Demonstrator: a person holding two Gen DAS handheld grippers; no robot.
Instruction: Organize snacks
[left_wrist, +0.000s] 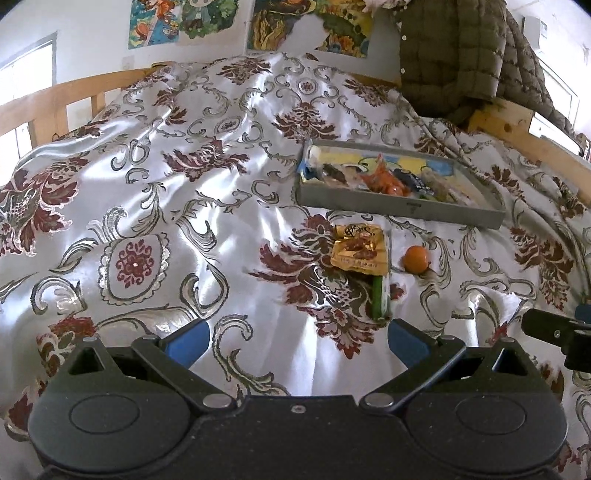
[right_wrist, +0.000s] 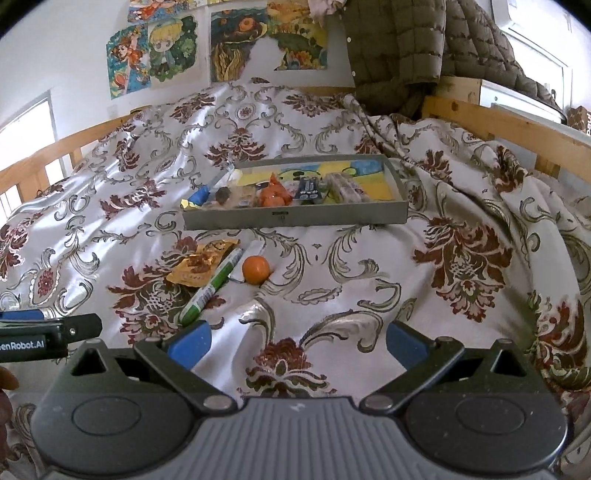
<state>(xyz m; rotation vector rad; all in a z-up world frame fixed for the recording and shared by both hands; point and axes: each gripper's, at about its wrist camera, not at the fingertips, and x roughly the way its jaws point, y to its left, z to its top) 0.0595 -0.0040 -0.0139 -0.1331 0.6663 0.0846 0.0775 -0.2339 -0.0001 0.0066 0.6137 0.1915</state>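
Left wrist view, green packet (left_wrist: 380, 295) just beyond spread left tongs (left_wrist: 297, 341)

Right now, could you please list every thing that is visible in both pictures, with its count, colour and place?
tray: one, grey, on the bedspread, holds several wrapped snacks
yellow packet: one, yellow-orange, on the bedspread in front of the tray
green stick pack: one, green and white, beside the yellow packet
orange ball: one, orange, right of the stick pack
bedspread: one, white with red floral pattern, covers the bed
bed frame: one, wooden, around the bed
jacket: one, olive, hangs at the far right
posters: several, colourful, on the wall
left gripper: blue pads, open, empty
right gripper: blue pads, open, empty
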